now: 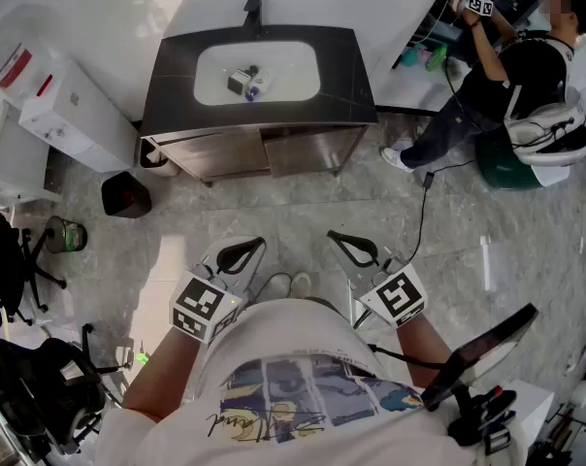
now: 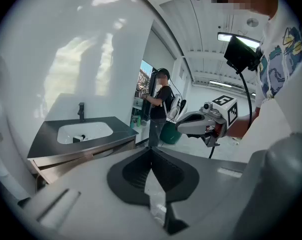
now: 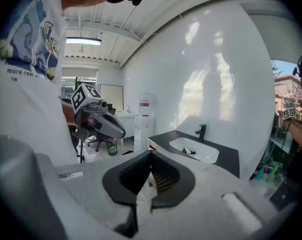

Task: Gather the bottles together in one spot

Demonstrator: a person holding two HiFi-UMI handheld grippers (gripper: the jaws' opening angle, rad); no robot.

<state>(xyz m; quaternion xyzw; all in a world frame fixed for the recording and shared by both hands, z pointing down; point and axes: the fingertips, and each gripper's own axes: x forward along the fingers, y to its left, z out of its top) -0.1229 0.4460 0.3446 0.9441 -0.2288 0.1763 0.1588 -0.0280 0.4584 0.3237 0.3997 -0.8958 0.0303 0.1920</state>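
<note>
Nothing looked under way at the counter (image 1: 167, 76). The person stood well back from its front edge, both tongs drawn in near the body. The bottles (image 1: 247, 82), two small ones as far as I could tell, lay close together in the white basin (image 1: 211, 66) at the counter's middle, in front of the faucet (image 1: 253, 10) at the back edge. They were already nearly touching, so I judged either that little was left there or that the gathering spot was elsewhere. More teal and green containers (image 1: 424, 56) stood off past the counter's right edge, beside another person (image 1: 511, 76).

The left gripper (image 1: 257, 245) had its jaws pressed together, with nothing between them. The right gripper (image 1: 336, 237) was the same: tips meeting, empty, touching nothing. Everything remained to reach for.
</note>
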